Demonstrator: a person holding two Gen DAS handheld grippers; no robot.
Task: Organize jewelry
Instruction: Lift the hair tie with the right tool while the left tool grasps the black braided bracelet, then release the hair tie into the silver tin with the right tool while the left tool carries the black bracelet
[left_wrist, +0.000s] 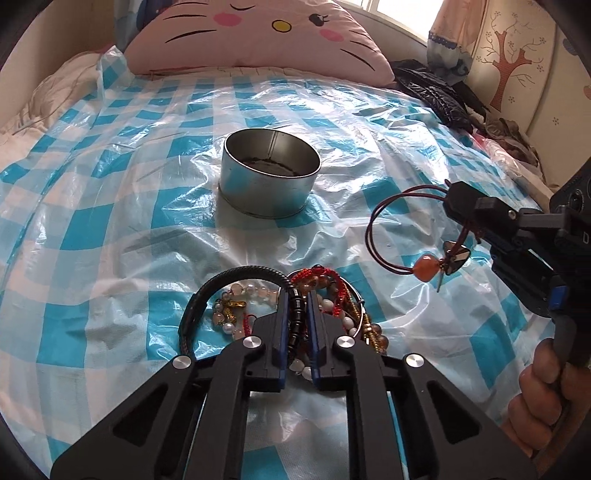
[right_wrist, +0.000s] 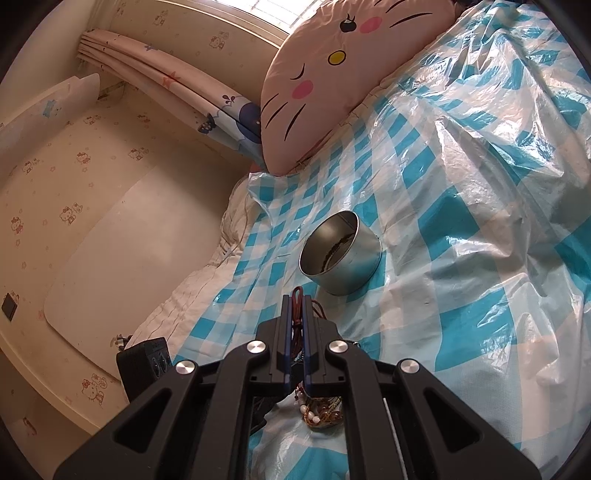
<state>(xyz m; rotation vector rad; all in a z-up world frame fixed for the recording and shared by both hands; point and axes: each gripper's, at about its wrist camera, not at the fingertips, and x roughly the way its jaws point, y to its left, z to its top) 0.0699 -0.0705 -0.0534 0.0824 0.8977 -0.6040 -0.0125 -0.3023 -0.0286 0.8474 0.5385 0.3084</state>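
Two grippers pinch jewelry: segmented black bracelet (left_wrist: 297, 314), thin red cord loop (left_wrist: 391, 229).

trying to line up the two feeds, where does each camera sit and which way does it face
Left wrist: on the left gripper, angled down at the jewelry pile, clamping a black beaded bracelet; the right gripper and a hand show.
Right wrist: on the right gripper, facing the wall, clamping a dark red cord bracelet.
Shared: round metal tin, pink cat pillow.
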